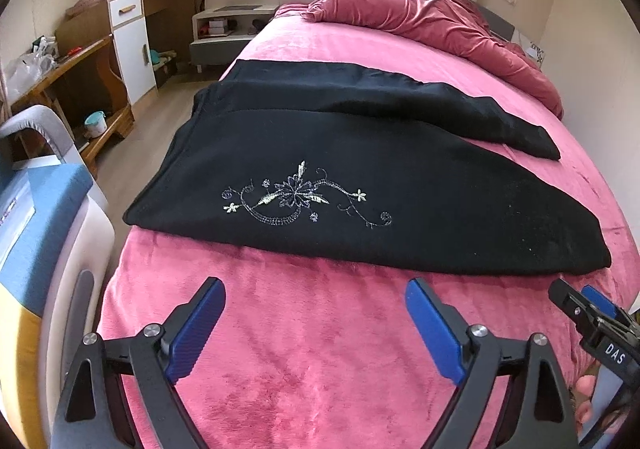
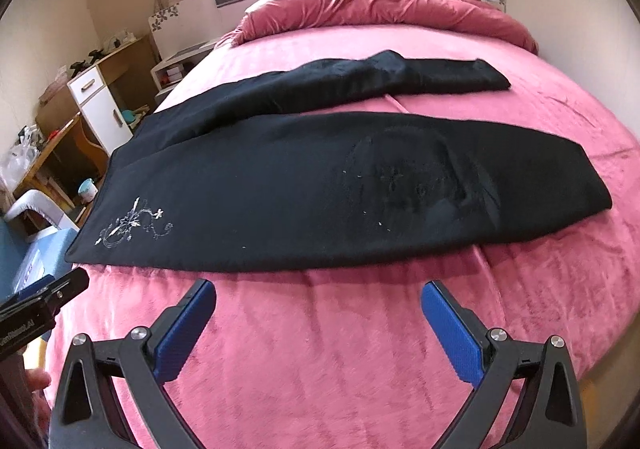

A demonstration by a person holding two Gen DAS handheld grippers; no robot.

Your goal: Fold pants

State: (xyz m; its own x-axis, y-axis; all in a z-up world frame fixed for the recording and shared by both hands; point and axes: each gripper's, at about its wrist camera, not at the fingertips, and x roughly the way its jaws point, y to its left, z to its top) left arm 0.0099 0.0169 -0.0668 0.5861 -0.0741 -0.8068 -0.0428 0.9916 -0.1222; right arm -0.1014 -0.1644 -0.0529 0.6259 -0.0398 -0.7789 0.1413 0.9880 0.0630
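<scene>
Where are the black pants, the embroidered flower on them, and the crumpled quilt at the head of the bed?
black pants [image 2: 280,185]: right wrist view, on the near leg's plain cloth.
embroidered flower [image 1: 298,195]: left wrist view, on the middle blossom.
crumpled quilt [image 1: 420,15]: left wrist view, on its bunched upper fold.

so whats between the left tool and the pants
Only bare pink blanket lies between the left tool and the black pants, seen in the left wrist view.

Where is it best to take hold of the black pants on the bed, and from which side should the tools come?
Probably the near long edge of the black pants, coming from the near side low over the pink blanket. That edge lies flat and free just ahead of both open tools, left and right, so each can pinch it toward one end.
</scene>
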